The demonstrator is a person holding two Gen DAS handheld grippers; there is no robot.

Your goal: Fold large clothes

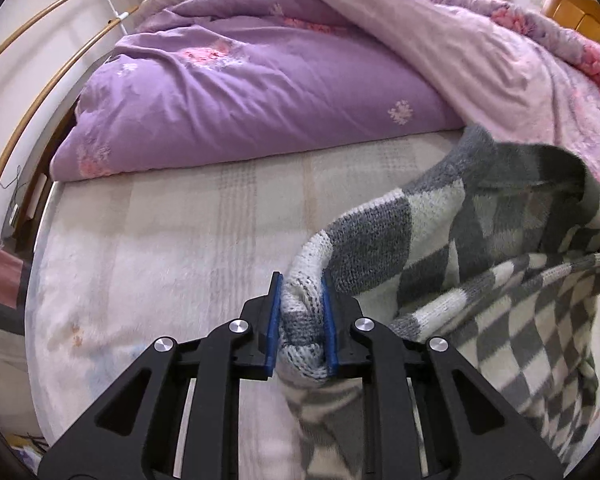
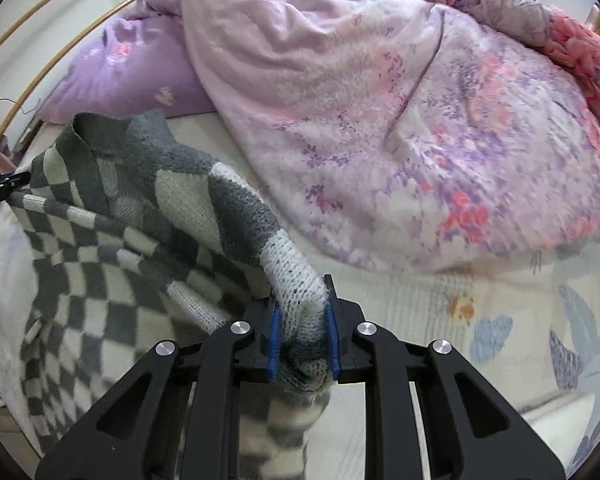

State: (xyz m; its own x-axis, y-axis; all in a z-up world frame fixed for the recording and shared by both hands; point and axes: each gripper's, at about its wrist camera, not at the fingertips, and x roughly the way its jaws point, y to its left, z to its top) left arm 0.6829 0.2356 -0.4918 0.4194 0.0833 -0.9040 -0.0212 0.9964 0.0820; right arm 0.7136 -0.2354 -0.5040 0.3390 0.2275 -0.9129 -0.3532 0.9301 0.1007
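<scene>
A grey-and-white checkered knit sweater (image 1: 480, 248) hangs between my two grippers above the bed. My left gripper (image 1: 302, 320) is shut on a bunched edge of it, and the sweater stretches away to the right. My right gripper (image 2: 302, 328) is shut on another bunched edge of the sweater (image 2: 140, 220), which stretches away to the left. The left gripper's tip (image 2: 4, 188) shows at the left edge of the right wrist view. The sweater's lower part hangs blurred below both grippers.
The bed's pale mattress cover (image 1: 160, 240) lies under the sweater. A purple duvet (image 1: 240, 92) and a pink flowered quilt (image 2: 420, 140) are heaped at the far side. A wooden headboard (image 1: 576, 4) is at the far right. Curved wooden rails (image 1: 32, 92) stand at the left.
</scene>
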